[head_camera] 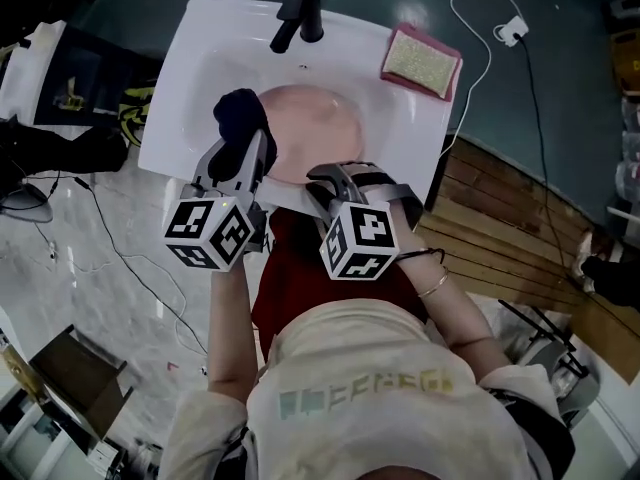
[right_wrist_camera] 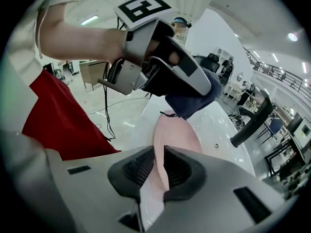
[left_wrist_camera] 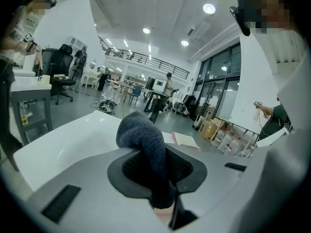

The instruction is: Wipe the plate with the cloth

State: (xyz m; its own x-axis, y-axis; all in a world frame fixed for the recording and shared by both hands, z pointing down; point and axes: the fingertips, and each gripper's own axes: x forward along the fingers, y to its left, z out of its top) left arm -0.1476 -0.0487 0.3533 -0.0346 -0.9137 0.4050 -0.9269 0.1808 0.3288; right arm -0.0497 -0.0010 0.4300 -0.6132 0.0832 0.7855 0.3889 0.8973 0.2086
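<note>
We look down on a white sink (head_camera: pixel 200 58) w/ a black faucet (head_camera: pixel 300 8) at the back, and the pink plate (head_camera: pixel 310 128) is in the basin, i.e. the task's thing is directly in front of us. The right gripper (right_wrist_camera: pixel 158 171) is clamped on the near rim of the plate; in the right gripper view the thin pink edge goes between the two dark pads and the jaws stand narrow on it, so the plate is fixed from our side. The left gripper (left_wrist_camera: pixel 163 178) is closed on the dark blue cloth (left_wrist_camera: pixel 143 135), which goes up between its pads as a thick rounded bunch. In the head view this bunch is at the left part of the plate, on the rim or just over it; if it really presses on the surface we cannot say for sure. A yellow sponge (head_camera: pixel 420 58) lies on the sink's right corner, well apart, not used. Our judgement of progress: both grasps are done and cloth and plate are brought together, so the preparation is finished. The wiping itself is prob. at its start or in the middle, because the cloth is only at one edge. The pink surface shows no dirt or wet marks, so how much is left we cannot read; most of the face seems to wait for the cloth.
</note>
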